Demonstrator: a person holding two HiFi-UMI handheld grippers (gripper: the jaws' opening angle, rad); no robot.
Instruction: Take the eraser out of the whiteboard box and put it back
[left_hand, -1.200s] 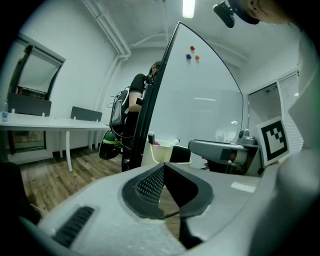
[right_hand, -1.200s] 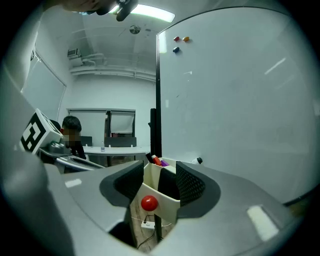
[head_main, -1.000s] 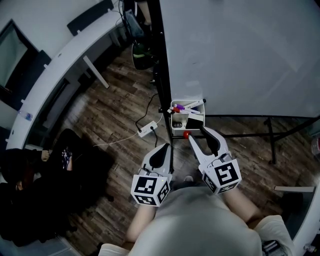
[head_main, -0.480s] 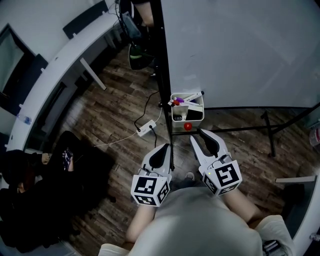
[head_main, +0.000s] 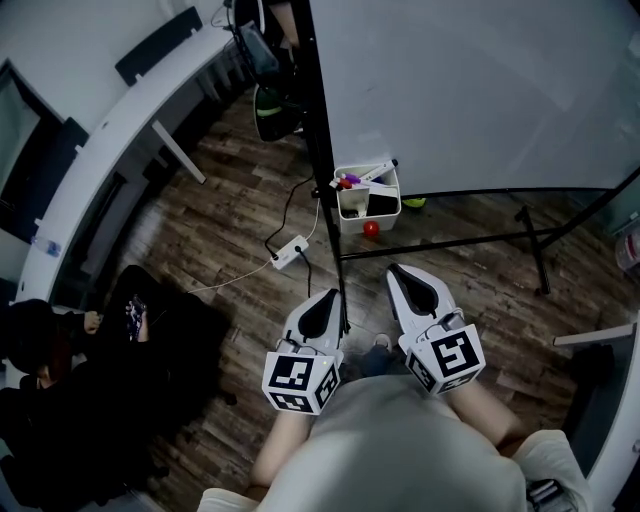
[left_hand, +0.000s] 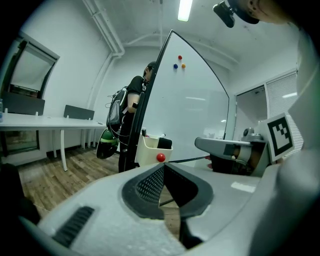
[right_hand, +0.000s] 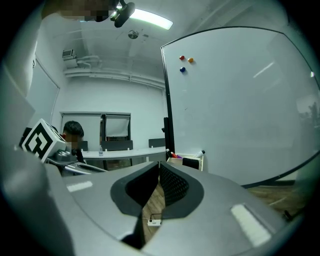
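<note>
The white whiteboard box (head_main: 352, 209) hangs at the lower left corner of the whiteboard (head_main: 470, 90). The black eraser (head_main: 382, 204) stands inside it beside several markers (head_main: 362, 176), and a red magnet (head_main: 371, 229) sits on the box's front. Both grippers hover apart from the box, on its near side. My right gripper (head_main: 397, 270) has just been closing and is shut with nothing between its jaws. Beside it, my left gripper (head_main: 325, 296) is shut and empty too. The left gripper view shows the box (left_hand: 146, 151), the eraser (left_hand: 164, 143) and the magnet (left_hand: 160, 157) ahead.
The black whiteboard stand (head_main: 325, 200) and its floor bar (head_main: 450, 252) run between me and the box. A white power strip (head_main: 290, 254) with cables lies on the wooden floor. A long white desk (head_main: 100, 150) curves along the left, with a seated person (head_main: 40, 350) near it.
Both grippers have drawn back from the box, which now sits farther away. The right jaws, open at the box a second ago, have shut empty. The eraser stays in the box.
</note>
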